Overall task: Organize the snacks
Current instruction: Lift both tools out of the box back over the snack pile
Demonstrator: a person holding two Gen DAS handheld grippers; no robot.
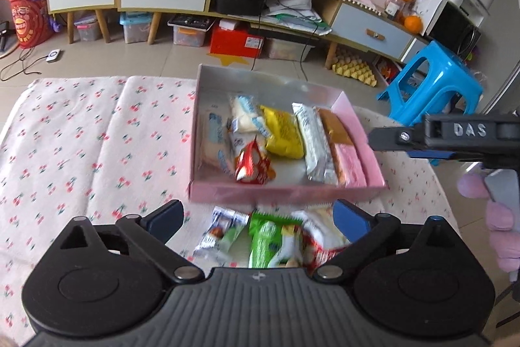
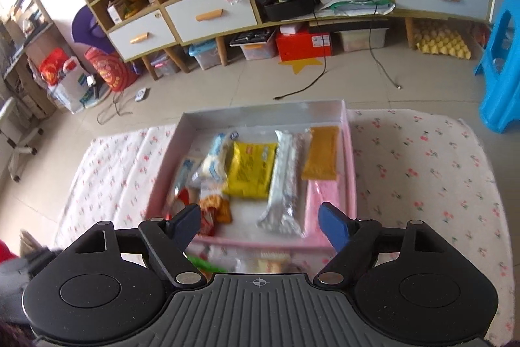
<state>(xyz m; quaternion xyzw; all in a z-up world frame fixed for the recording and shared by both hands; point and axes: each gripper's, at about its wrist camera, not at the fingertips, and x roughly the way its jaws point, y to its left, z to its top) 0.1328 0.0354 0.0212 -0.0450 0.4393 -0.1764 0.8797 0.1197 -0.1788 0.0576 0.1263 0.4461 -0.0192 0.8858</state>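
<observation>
Loose green packet [image 1: 264, 241] before pink snack-filled box [image 1: 286, 194].

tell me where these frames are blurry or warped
Left wrist view: the loose snack packets between the open left gripper fingers are motion-smeared, while the pink box is fairly sharp. Right wrist view: the box's snacks ahead of the open right gripper look soft. Both views: fisheye bends the cabinets.

Left gripper [image 1: 258, 218] held low and level, jaws spread wide with nothing between the blue pads (one pad darker than the other). Right gripper [image 2: 260, 225] likewise gaping and empty; seen side-on to the right of the left tongs, gripped by a pink-gloved hand [image 1: 502, 217].
</observation>
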